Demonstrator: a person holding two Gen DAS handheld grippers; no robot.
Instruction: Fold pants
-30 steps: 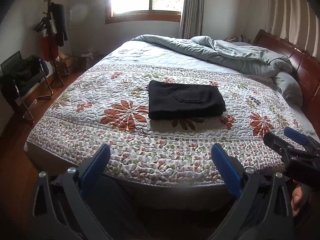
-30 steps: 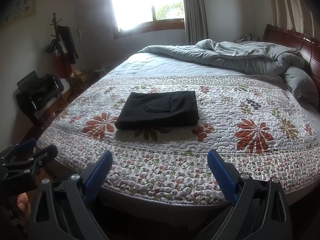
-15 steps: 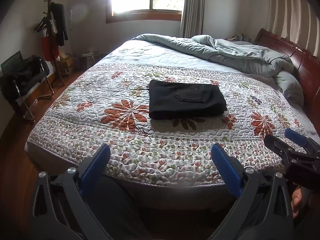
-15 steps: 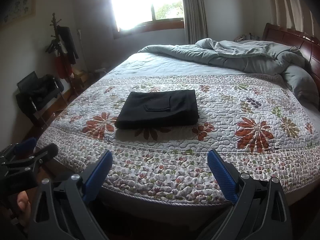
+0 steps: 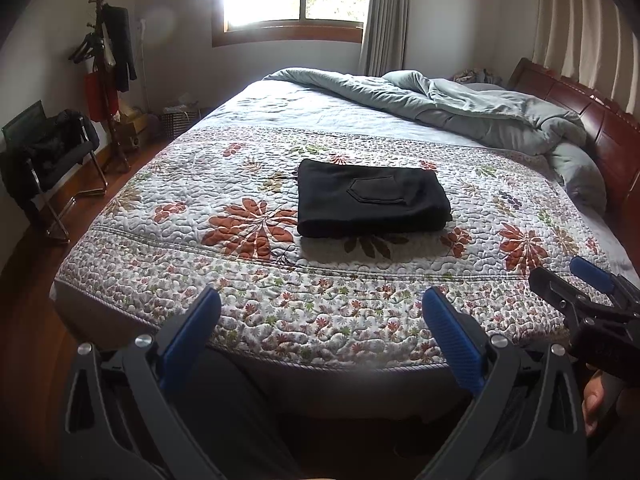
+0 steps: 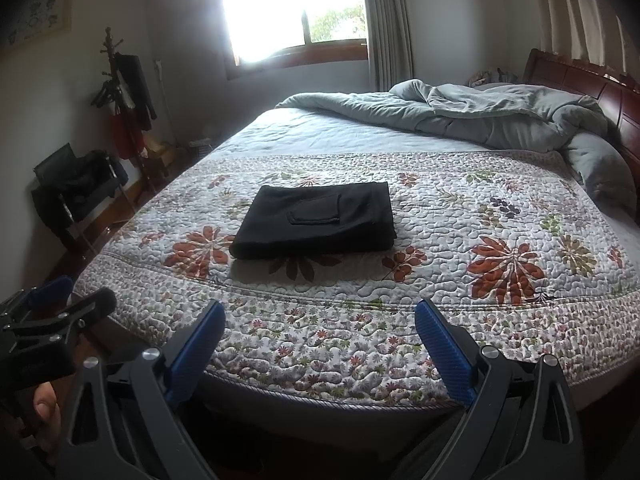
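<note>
Floral quilt (image 5: 248, 236), rumpled grey duvet (image 5: 460, 104), coat rack (image 5: 106, 60), black chair (image 5: 52, 152).

No words, labels, brands or numbers can be read in either view. The framed picture (image 6: 38, 14) on the wall shows only small dark shapes, too blurred to tell whether any of them are writing.

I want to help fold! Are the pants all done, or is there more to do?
Looks done: the black pants lie as a neat flat rectangle on the flowered quilt, pocket facing up. Nothing is in hand: the left gripper and the right gripper are both open and empty, back at the bed's edge. Nothing seems left to fold.
</note>
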